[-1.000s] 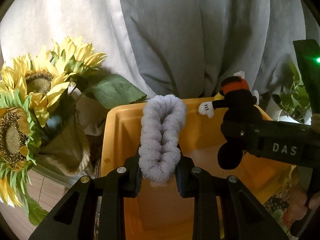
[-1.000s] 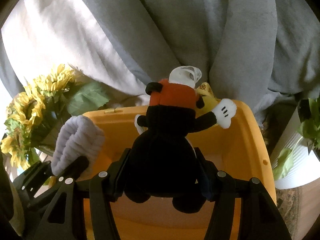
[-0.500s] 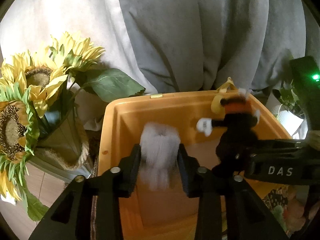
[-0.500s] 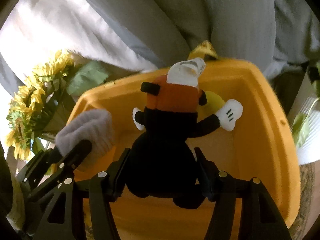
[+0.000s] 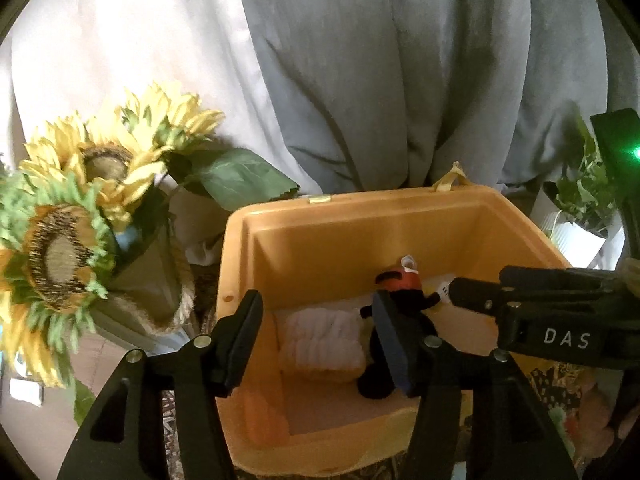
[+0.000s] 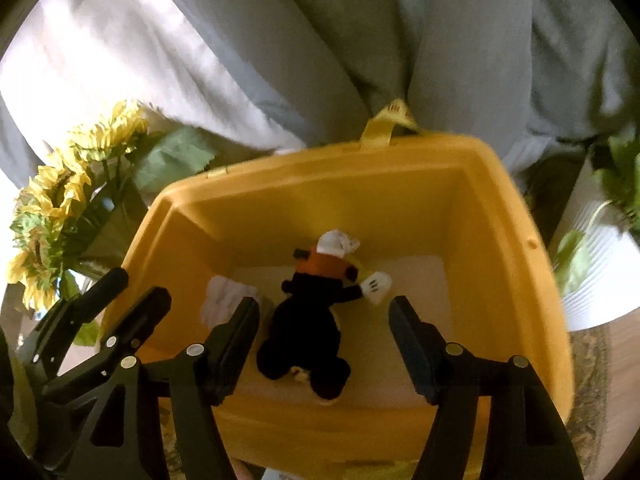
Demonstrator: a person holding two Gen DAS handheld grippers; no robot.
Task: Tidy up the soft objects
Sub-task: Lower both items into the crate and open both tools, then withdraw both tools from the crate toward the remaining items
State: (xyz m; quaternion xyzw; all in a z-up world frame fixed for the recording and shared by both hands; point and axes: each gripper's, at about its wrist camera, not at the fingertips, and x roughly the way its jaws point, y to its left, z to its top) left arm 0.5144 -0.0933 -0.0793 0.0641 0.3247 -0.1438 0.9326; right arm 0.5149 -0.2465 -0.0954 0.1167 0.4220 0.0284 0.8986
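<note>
Grey curtain fabric hangs behind the work area. Yellow plastic bin holds two soft items on its floor: a black plush toy with orange head and white glove, and a white fuzzy scrunchie just beside it. Right gripper is above the plush, jaws opening, pads clear of it. Left gripper is above the scrunchie, jaws opening, nothing clamped. Artificial sunflowers stand outside the bin, beyond the left gripper's left finger. A white planter stands beyond the bin's right wall.
</note>
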